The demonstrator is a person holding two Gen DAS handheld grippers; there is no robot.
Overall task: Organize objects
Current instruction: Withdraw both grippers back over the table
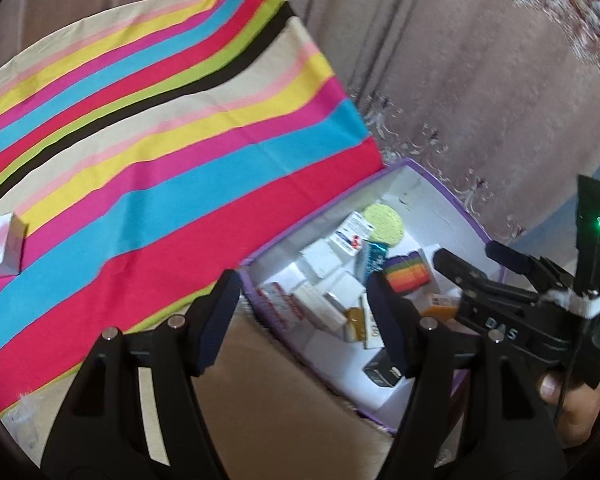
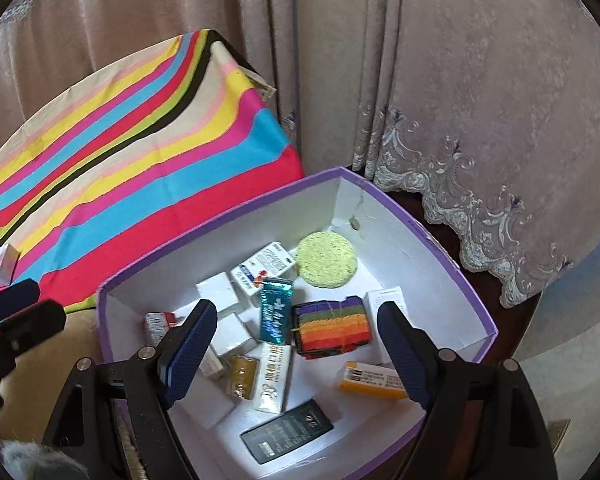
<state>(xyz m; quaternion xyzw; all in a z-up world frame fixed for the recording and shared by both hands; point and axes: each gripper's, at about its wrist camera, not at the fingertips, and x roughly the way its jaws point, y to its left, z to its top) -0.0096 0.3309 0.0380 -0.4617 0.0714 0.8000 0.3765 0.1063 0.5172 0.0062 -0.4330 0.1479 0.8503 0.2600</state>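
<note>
1. Your right gripper [image 2: 296, 344] hangs above an open box [image 2: 452, 276] with a purple rim and white inner walls. Its two blue-padded jaws stand well apart, and nothing is between them.
2. Your left gripper [image 1: 300, 316] hovers over the near-left corner of the same box, partly above its purple edge. Its jaws are also apart and hold nothing.
3. In the left wrist view, your right gripper [image 1: 484, 258] shows at the right side, over the box, with a small green light glowing on its body and your hand [image 1: 572, 408] gripping the handle below.
4. Inside the box lie many small things in a loose jumble: a round pale-green sponge [image 2: 327, 261] at the far end, a teal carton [image 2: 275, 310] in the middle, and a rainbow-striped cloth bundle [image 2: 332, 327] just to its right.
5. Nearer to you in the box are an orange-and-white carton [image 2: 370, 380] on the right, a dark flat pack [image 2: 286, 432] at the near end, and several white cartons on the left.
6. To the left of the box, a cloth with bright stripes [image 1: 160, 152] covers a raised surface.
7. One small white box with a pink mark [image 1: 2, 246] sits on that cloth at the far left, well apart from the purple-rimmed box.
8. Pale pinkish curtains [image 2: 480, 80] with lace trim hang behind everything.
</note>
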